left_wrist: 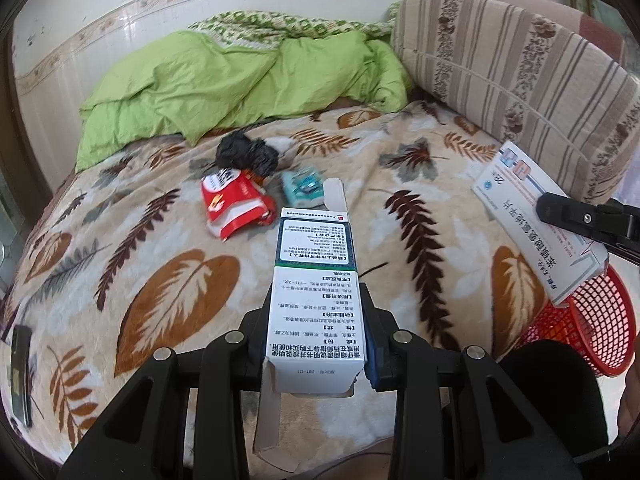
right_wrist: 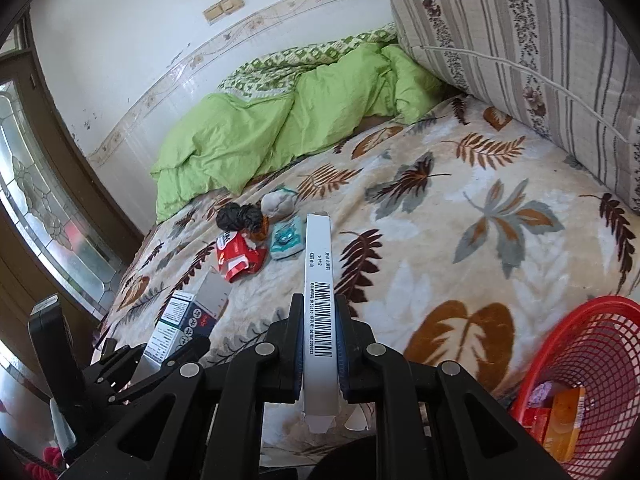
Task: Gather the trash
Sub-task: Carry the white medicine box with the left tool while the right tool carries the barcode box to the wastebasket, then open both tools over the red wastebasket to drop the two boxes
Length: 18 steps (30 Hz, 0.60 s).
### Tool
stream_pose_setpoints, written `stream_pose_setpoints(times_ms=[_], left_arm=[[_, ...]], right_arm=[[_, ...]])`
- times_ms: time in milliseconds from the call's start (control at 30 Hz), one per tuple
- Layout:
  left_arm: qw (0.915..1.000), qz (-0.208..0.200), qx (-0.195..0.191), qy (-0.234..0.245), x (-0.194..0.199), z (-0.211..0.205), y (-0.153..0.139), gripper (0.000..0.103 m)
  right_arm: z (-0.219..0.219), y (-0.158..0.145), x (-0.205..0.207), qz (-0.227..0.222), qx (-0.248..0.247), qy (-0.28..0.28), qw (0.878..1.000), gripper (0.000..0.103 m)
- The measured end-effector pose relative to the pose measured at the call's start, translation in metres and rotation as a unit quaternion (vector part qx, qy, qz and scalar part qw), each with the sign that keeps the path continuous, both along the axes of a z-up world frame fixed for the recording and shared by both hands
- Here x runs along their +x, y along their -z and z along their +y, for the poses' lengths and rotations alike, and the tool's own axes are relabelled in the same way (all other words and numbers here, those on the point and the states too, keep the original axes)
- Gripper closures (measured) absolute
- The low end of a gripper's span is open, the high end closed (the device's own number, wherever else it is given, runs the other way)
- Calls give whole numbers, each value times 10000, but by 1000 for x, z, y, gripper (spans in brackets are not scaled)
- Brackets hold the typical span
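Observation:
My left gripper [left_wrist: 316,292] is shut on a white and dark blue medicine box [left_wrist: 314,292], held above the leaf-patterned blanket [left_wrist: 160,280]. My right gripper [right_wrist: 319,308] is shut on a flat white medicine box [right_wrist: 319,280], seen edge-on with a barcode; it also shows in the left wrist view [left_wrist: 532,216]. A red mesh basket [right_wrist: 588,380] stands at the bed's near right and holds orange and red packets. More trash lies mid-bed: a red crumpled packet [left_wrist: 236,208], a teal packet [left_wrist: 302,190], a black crumpled wad [left_wrist: 246,154] and a grey wad [right_wrist: 278,202].
A green quilt [left_wrist: 224,84] is heaped at the back by the wall. A striped floral cushion [left_wrist: 520,80] lines the right side. A dark flat device [left_wrist: 20,372] lies at the bed's left edge. A glass-panelled door [right_wrist: 40,208] stands at the left.

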<state>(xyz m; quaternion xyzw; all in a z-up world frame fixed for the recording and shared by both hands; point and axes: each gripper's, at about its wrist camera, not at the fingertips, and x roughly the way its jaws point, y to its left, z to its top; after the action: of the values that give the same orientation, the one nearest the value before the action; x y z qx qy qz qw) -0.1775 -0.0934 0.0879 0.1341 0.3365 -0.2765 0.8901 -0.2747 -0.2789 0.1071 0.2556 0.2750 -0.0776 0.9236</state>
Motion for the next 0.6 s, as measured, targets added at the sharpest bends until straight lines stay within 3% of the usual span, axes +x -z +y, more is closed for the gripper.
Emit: stream_pose_setpoints(times_ms=[133, 267, 600], left_arm=[[9985, 92, -19, 545, -15, -27, -8, 70], [9902, 480, -157, 1304, -35, -66, -12, 70], [9474, 1278, -236, 2924, -97, -173, -21, 70]], right_arm=[[-32, -2, -34, 19, 34, 476, 9989, 89], [-65, 2, -74, 141, 88, 1008, 9948, 89], [-130, 8, -168, 397, 230, 2186, 9747, 89]])
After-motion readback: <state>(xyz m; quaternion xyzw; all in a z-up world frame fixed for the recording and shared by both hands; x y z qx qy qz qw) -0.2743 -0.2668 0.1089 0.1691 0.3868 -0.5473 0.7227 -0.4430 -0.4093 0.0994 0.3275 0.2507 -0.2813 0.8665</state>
